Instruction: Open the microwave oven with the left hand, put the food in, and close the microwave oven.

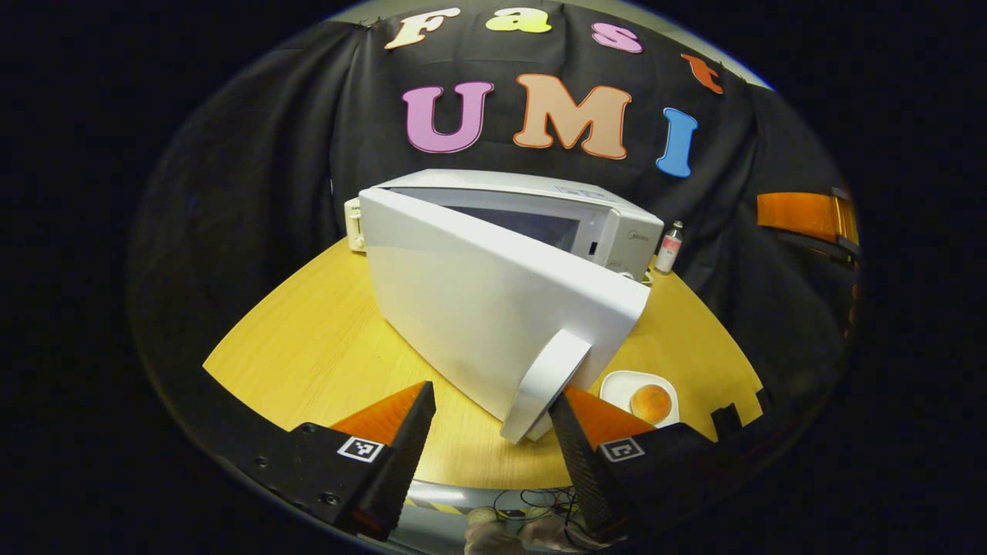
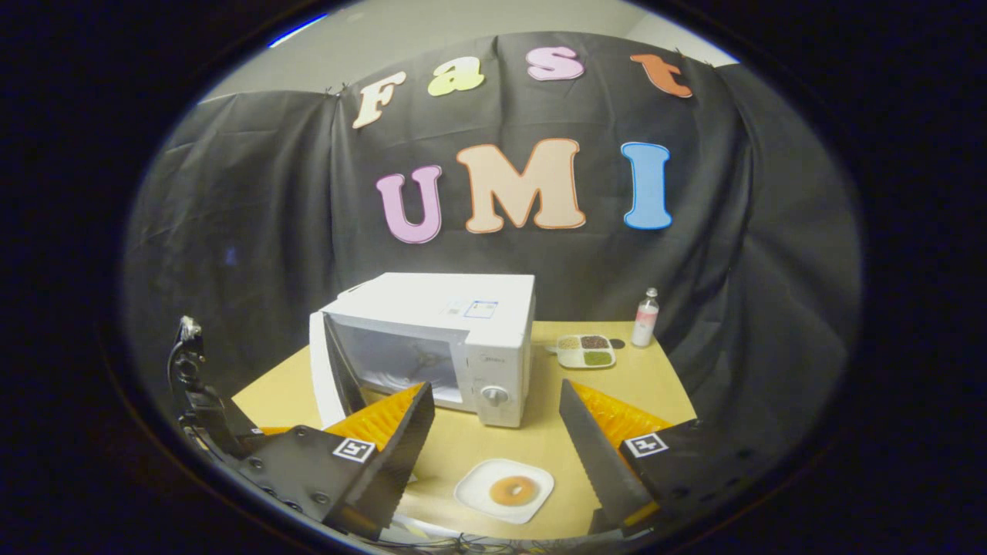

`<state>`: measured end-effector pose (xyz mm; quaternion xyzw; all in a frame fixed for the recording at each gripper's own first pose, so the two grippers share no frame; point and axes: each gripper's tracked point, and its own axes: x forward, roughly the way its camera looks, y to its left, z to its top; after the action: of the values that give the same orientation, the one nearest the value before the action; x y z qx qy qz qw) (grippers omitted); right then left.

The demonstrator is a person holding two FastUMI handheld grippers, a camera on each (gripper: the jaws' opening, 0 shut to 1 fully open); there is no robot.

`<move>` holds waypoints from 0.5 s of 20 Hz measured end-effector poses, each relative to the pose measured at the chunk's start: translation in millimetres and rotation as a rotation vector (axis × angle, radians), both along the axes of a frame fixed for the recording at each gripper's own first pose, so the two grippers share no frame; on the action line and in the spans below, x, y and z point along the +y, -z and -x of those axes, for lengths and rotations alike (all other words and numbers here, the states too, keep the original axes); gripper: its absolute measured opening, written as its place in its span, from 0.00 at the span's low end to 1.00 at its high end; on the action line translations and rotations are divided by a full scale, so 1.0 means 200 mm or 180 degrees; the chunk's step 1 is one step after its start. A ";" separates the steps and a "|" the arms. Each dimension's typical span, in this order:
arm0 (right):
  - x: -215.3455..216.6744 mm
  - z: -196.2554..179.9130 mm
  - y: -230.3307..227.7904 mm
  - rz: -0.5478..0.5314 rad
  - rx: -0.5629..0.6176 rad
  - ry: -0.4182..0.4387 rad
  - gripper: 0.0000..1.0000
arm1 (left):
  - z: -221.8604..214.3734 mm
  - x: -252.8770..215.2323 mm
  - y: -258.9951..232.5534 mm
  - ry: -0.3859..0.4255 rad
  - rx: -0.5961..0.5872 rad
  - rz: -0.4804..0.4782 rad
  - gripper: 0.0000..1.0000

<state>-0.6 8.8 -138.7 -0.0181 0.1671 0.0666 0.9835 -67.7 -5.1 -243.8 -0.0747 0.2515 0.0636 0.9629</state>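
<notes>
White microwave oven (image 2: 455, 339), standing toward the rear centre of a pale wooden worktop (image 2: 671, 378); door (image 1: 493, 308) swung partly open on its left hinge, cavity and glass turntable visible through the gap in the right gripper view. Left gripper (image 1: 493, 432): fingers spread wide apart, clamped on nothing; the door's curved handle (image 1: 547, 381) stands between them, its lower end close against the inner face of the right-hand finger (image 1: 578, 439), contact there hard to make out; the left-hand finger stands clear of it. In the right gripper view part of this same tool shows as a dark frame (image 2: 193, 393) at the worktop's left edge, its fingers cut off behind the near gripper. Right gripper (image 2: 497, 439): fingers likewise held wide apart, gripping nothing, raised above the front edge of the worktop. Food: a round browned bun (image 2: 513, 489) on a small white plate (image 2: 472, 493), near the front edge, in front of the oven's control panel and between the right gripper's fingers as seen. Further items: a divided tray (image 2: 586, 351) of three fillings at the rear right, just beside the oven; a small bottle (image 2: 645, 317) with a pink label near the rear right corner. A cream object (image 1: 354, 223) behind the oven's left rear corner is mostly hidden.
</notes>
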 end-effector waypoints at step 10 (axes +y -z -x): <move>0.08 -0.02 0.32 0.0137 0.0364 -0.0108 0.95 | 0.30 0.33 0.01 -0.0609 0.0084 0.0022 0.95</move>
<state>2.8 25.0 -202.7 -0.0383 0.2241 0.0806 0.9705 -126.8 60.8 -246.6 -0.1009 0.2561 0.1554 0.9487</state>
